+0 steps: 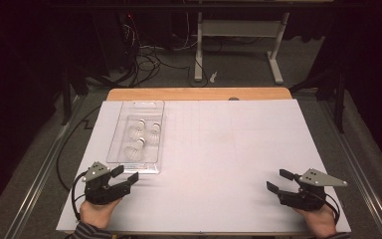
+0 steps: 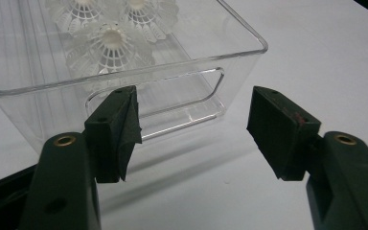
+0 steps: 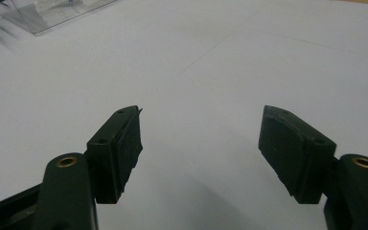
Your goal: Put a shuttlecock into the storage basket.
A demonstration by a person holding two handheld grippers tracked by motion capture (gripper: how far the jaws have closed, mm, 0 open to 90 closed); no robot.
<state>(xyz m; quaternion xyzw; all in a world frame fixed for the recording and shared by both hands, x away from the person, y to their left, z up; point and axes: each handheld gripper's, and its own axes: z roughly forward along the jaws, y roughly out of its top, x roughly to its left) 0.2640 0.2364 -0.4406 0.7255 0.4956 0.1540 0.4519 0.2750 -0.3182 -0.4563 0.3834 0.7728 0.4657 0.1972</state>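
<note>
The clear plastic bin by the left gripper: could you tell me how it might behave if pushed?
The clear plastic bin probably slides easily: smooth white table, and it holds just three shuttlecocks, so it is likely light. Its thin walls may flex.

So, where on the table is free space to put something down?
The white sheet is bare from the clear bin across to the sheet's right edge, and between the left gripper and right gripper. It is crowded only at the left, where the bin holds three shuttlecocks and the left gripper sits just before it.
</note>
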